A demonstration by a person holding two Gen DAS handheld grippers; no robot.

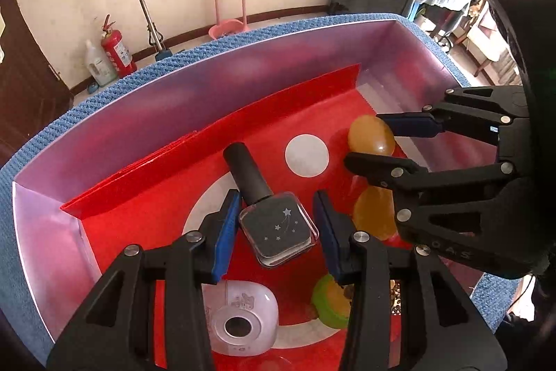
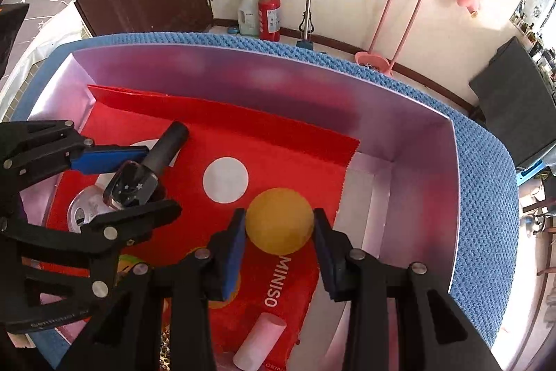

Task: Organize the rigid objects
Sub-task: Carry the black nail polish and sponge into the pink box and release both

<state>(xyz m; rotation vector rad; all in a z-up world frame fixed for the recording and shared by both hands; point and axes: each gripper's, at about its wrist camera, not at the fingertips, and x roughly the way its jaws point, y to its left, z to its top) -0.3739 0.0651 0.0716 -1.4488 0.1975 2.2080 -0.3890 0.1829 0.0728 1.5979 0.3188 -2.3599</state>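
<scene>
A dark nail polish bottle (image 1: 278,225) with a black cap and small stars sits between the blue pads of my left gripper (image 1: 276,211), which is shut on it. The right wrist view shows that gripper (image 2: 156,179) holding the bottle (image 2: 132,183) tilted above the box floor. My right gripper (image 2: 278,221) is shut on a yellow ball (image 2: 278,214), its pads pressing both sides. In the left wrist view, the same gripper (image 1: 366,139) and ball (image 1: 370,134) are at the right. Both grippers point down into a purple-walled box (image 1: 243,65).
A red MINISO bag (image 2: 278,141) lines the box floor. On it lie a white round device with a lens (image 1: 239,322), a green and yellow object (image 1: 330,301), another yellow ball (image 1: 375,214) and a pink cylinder (image 2: 260,339). The box rests on a blue knit mat (image 1: 139,75).
</scene>
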